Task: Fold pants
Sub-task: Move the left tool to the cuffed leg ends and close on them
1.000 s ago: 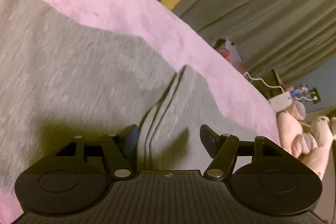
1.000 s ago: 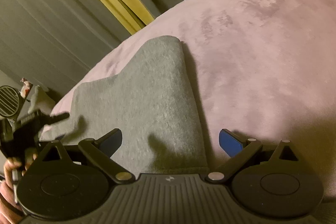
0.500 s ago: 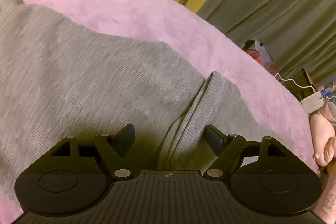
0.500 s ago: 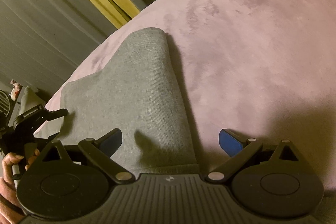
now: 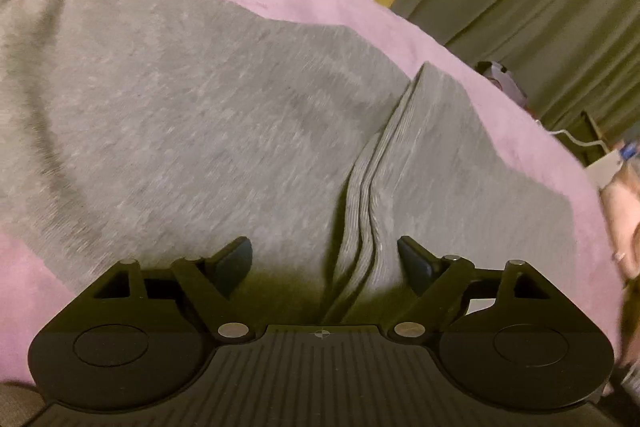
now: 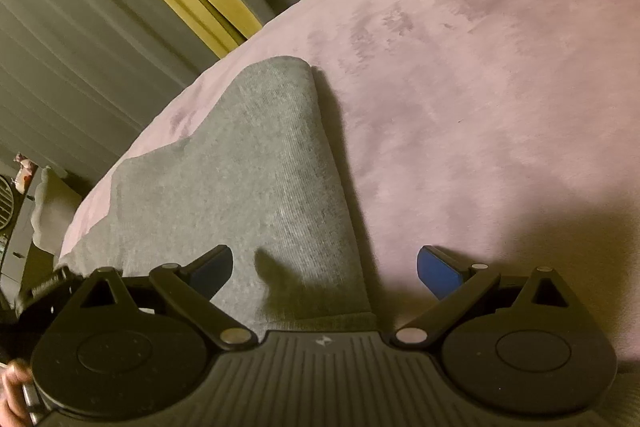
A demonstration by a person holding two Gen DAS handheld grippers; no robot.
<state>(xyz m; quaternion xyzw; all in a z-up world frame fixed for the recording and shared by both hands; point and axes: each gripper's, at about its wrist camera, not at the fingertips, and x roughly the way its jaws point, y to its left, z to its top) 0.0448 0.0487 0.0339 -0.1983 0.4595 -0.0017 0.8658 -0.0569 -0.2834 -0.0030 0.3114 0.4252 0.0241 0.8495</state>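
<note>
The sweatpants (image 5: 208, 115) are matt grey ribbed-knit cloth. Beneath them the bed cover (image 6: 500, 75) is soft, brushed pink plush. Each claw (image 5: 325, 255) (image 6: 325, 267) is matt black plastic with shiny metal pivot pins.

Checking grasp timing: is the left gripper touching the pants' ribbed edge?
Cannot tell. Left wrist view: left gripper open astride the pants' ribbed edge; height hidden.

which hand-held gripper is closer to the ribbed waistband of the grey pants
Left. The left hand-held gripper is open, with the ribbed waistband between its fingers. The right hand-held gripper is open over a plain edge of the grey pants.
</note>
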